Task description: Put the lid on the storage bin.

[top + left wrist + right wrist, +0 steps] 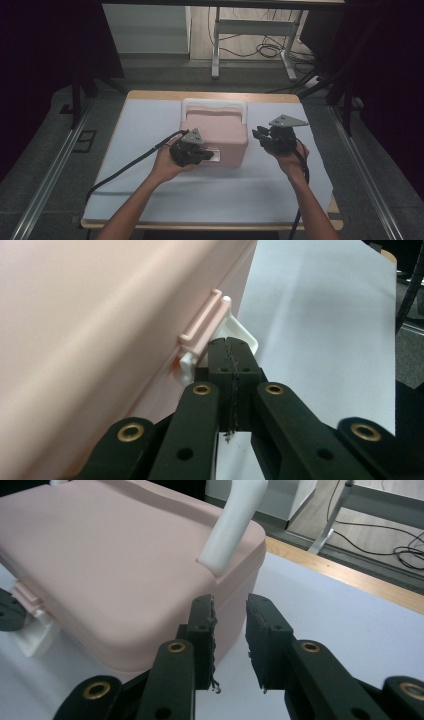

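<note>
My left gripper (233, 352) is sitting clenched, fingers pressed together with nothing between them, tips right at the white latch (240, 332) on the front of the pink box (215, 135), which is resting mid-surface (150, 190) on the white sheet. My right gripper (230, 617) is hovering released beside the box's right corner, not touching it. Risk — I'm prying the latch one-handed with the box unbraced, so it could be sliding or tipping back, or the fingers slipping off the tab. The latch's hinge is hiding behind my fingers — I can't tell whether it's undone. The white handle (232, 527) is running out of frame in the right gripper view.
</note>
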A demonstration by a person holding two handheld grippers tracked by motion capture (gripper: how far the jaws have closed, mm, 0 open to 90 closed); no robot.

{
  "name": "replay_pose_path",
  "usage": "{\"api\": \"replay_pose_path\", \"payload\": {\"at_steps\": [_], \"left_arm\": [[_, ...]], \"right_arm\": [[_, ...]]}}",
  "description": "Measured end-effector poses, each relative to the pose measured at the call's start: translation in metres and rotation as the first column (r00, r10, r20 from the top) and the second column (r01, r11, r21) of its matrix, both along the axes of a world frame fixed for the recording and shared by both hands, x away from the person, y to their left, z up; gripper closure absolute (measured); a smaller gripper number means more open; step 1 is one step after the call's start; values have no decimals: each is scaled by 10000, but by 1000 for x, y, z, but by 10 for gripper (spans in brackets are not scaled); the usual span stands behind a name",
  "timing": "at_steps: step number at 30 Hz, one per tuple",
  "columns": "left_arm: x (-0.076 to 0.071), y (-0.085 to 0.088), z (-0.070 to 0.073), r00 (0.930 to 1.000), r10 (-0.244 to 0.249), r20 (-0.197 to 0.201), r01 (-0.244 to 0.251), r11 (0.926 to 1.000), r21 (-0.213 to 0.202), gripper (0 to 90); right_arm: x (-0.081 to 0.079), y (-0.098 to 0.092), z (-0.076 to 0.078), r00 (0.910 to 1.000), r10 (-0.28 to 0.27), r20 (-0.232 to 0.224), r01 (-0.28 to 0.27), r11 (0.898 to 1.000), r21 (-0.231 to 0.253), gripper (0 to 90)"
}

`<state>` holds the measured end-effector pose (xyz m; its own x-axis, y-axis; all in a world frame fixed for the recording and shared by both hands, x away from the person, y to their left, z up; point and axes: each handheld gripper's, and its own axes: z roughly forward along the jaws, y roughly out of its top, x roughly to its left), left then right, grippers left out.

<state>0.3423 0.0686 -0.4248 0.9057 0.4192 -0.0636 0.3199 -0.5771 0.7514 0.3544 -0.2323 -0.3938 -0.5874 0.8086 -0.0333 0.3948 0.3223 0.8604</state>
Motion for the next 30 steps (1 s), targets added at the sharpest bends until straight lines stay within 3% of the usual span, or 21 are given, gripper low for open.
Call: {"api": "replay_pose_path", "payload": {"at_steps": [16, 23, 30], "left_arm": [[4, 5, 5, 9990, -153, -411, 144, 9997, -202, 868], [-4, 26, 22, 10000, 5, 32, -3, 9973, -740, 832], [-18, 55, 19, 9976, 615, 317, -582, 9936, -964, 757]], "right_arm": [[-4, -15, -17, 9991, 414, -123, -406, 9974, 589, 692], [-8, -20, -29, 9980, 607, -148, -597, 9964, 598, 642], [-14, -26, -40, 9966, 782, -242, -767, 9953, 594, 608]]}}
